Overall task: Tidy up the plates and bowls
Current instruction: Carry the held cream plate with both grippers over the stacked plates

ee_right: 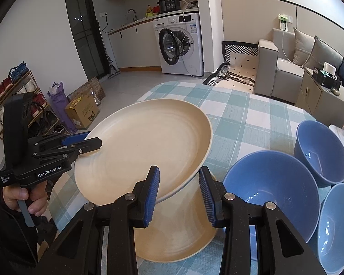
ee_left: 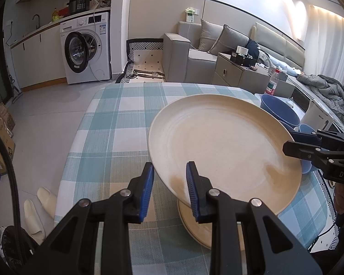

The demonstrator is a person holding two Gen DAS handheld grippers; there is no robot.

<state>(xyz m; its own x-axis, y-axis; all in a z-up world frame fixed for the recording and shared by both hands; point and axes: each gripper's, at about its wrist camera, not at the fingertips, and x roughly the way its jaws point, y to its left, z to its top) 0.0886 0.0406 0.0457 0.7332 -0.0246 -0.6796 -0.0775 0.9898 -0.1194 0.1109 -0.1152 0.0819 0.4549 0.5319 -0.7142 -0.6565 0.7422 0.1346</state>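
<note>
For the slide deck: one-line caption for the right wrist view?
Both grippers grip a cream plate above another plate, blue bowls alongside.

Washing machine (ee_left: pixel 86 50), sofa (ee_left: pixel 195 52), slippers (ee_left: pixel 40 208), checked tablecloth (ee_left: pixel 117 123)

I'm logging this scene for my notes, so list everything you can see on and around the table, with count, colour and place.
Round cream plate: one, raised above table, tilted.
Second cream plate: one, flat on table beneath it.
Blue bowls: three, table's right side.
Checked teal tablecloth: one, covering table.
White washing machine: one, far wall, door open.
Grey sofa: one, right background.
Left gripper: black, blue pads, clamping raised plate's near rim.
Right gripper: same colours, clamping its opposite rim.
</note>
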